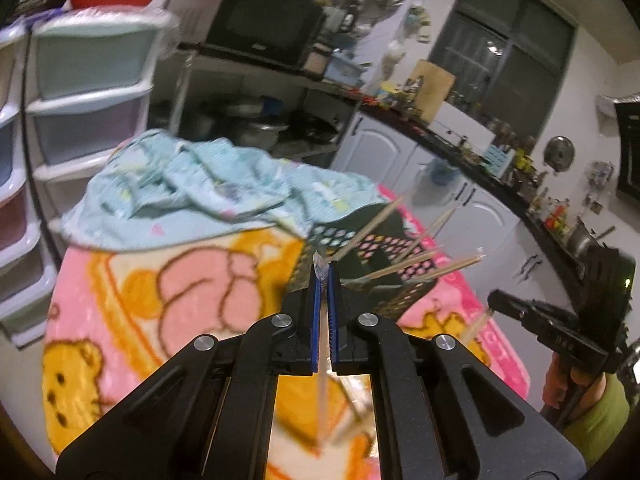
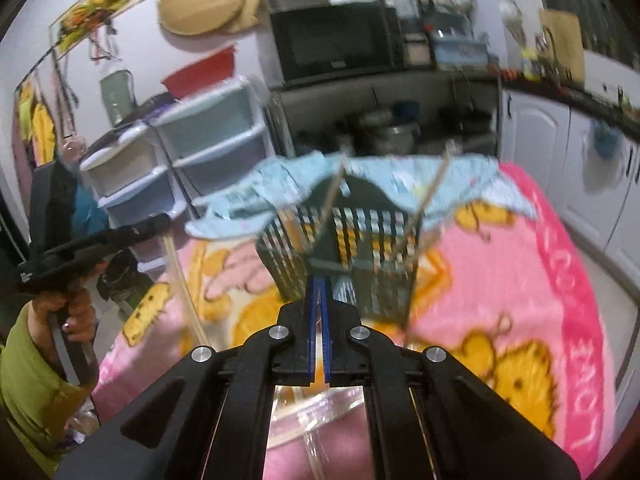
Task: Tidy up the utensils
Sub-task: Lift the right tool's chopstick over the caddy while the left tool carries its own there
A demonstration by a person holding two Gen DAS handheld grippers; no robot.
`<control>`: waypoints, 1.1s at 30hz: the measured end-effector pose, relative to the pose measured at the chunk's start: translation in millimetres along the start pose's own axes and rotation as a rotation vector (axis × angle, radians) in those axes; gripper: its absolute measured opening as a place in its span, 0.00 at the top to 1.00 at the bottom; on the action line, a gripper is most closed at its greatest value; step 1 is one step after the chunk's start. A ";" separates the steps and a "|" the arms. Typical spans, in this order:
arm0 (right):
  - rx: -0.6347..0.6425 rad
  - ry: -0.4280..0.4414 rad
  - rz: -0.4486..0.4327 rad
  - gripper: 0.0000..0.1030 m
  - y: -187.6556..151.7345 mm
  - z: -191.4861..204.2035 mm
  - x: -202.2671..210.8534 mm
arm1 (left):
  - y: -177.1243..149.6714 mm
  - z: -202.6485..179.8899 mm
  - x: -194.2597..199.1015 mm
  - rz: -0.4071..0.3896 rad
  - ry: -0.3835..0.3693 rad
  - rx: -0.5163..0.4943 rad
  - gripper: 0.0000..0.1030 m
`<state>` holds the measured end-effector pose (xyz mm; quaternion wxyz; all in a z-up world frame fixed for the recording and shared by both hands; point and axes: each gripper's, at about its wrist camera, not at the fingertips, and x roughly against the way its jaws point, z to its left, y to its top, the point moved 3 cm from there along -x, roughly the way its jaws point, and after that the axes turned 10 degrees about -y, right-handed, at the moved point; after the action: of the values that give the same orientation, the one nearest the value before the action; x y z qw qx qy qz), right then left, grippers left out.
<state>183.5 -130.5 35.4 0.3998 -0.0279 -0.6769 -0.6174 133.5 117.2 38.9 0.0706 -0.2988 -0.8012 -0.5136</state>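
My left gripper (image 1: 323, 270) is shut on a wrapped chopstick (image 1: 322, 392) that hangs down between its blue pads, a little in front of a dark slotted utensil basket (image 1: 362, 252). Several wooden chopsticks (image 1: 424, 266) stick out of the basket. In the right wrist view the same basket (image 2: 340, 256) stands just ahead, with chopsticks (image 2: 430, 192) leaning in it. My right gripper (image 2: 320, 282) is shut close to the basket's near wall; a clear wrapper seems to run between its pads. The left gripper also shows in the right wrist view (image 2: 160, 220), holding a long chopstick (image 2: 184, 284).
A pink cartoon blanket (image 1: 180, 288) covers the table. A light blue cloth (image 1: 208, 188) lies crumpled behind the basket. Plastic drawer units (image 1: 88, 92) stand at the left, a microwave (image 1: 264, 20) and shelf behind, kitchen counter (image 1: 500, 184) at the right. Clear plastic wrappers (image 2: 316, 408) lie below the right gripper.
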 end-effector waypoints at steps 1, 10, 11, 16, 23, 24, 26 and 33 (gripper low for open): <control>0.012 0.003 -0.017 0.98 7.0 2.3 5.3 | 3.2 -4.9 0.4 -0.004 -0.011 -0.008 0.99; 0.059 -0.025 -0.142 0.98 48.3 4.0 41.9 | 45.2 -57.9 8.4 -0.079 -0.088 -0.125 0.99; 0.061 -0.032 -0.158 0.98 53.6 2.3 46.7 | 50.3 -63.7 9.8 -0.090 -0.095 -0.136 0.99; 0.071 -0.070 -0.213 0.98 71.9 -5.6 63.1 | 80.5 -88.8 15.4 -0.149 -0.127 -0.188 0.99; 0.090 -0.129 -0.289 0.98 100.2 -19.0 85.1 | 123.4 -117.4 20.3 -0.230 -0.158 -0.234 0.99; 0.096 -0.137 -0.302 0.98 105.1 -20.5 88.5 | 129.2 -121.1 20.0 -0.239 -0.157 -0.244 0.99; 0.105 -0.157 -0.323 0.98 113.3 -23.8 93.1 | 140.0 -129.6 18.7 -0.260 -0.156 -0.260 0.99; 0.116 -0.204 -0.353 0.98 131.5 -33.7 94.5 | 165.3 -142.4 1.1 -0.291 -0.158 -0.265 0.99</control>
<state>206.3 -171.5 194.0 0.2156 0.0516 -0.7426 -0.6320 196.2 43.0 234.3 -0.1072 -0.2260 -0.7644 -0.5942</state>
